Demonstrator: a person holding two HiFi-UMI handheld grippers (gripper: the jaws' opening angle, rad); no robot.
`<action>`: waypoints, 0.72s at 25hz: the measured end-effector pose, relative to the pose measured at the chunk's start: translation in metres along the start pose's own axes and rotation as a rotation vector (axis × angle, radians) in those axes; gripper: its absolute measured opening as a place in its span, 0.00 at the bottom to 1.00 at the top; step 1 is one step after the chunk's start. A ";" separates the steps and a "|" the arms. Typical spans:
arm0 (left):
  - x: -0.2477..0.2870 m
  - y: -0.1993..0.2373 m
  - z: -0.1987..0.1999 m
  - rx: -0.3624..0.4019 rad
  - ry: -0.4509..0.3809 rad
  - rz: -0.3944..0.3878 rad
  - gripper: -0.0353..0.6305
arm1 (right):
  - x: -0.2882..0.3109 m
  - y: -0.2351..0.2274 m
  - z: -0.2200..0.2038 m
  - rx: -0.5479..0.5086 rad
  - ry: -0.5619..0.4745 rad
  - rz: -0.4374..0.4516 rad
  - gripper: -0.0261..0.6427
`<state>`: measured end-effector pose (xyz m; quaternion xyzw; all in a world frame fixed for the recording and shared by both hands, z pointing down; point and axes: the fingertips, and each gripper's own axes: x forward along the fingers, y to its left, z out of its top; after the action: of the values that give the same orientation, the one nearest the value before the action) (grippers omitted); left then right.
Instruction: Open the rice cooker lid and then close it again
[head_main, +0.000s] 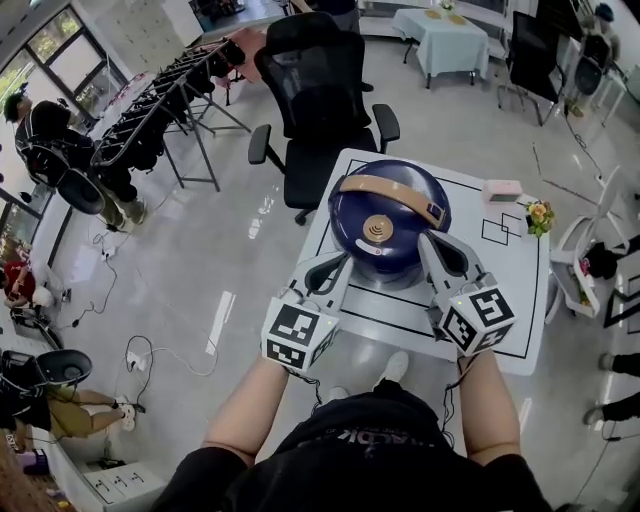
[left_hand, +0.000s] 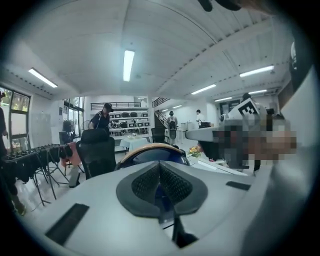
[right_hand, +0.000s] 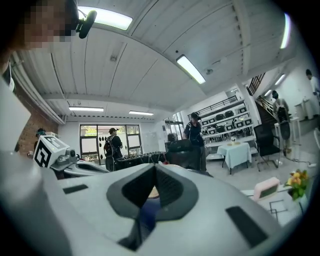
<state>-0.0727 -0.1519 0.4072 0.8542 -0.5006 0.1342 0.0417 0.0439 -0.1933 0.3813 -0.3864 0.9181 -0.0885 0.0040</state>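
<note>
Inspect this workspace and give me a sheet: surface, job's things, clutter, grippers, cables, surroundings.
Surface: white table marked with black lines.
Job's things: blue rice cooker, lid down, tan handle lying across the top.
Clutter: pink box and small flowers near the table's far right corner.
Grippers: left gripper and right gripper both shut, nothing between the jaws; tips at the cooker's near side, contact cannot be told.
Cables: loose cable on the floor to the left.
Surroundings: black office chair behind the table; rack of dark gear; a person standing at far left.
</note>
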 end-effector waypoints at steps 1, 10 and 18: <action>-0.009 -0.002 -0.003 -0.002 -0.002 -0.013 0.06 | -0.004 0.009 -0.002 0.000 -0.001 -0.007 0.04; -0.076 -0.024 -0.016 0.003 -0.035 -0.140 0.06 | -0.042 0.084 -0.025 -0.002 0.016 -0.085 0.04; -0.103 -0.049 -0.034 0.029 -0.021 -0.251 0.06 | -0.081 0.111 -0.044 0.023 0.017 -0.190 0.04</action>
<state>-0.0840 -0.0337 0.4151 0.9120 -0.3881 0.1264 0.0407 0.0185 -0.0524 0.4012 -0.4707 0.8763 -0.1021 -0.0079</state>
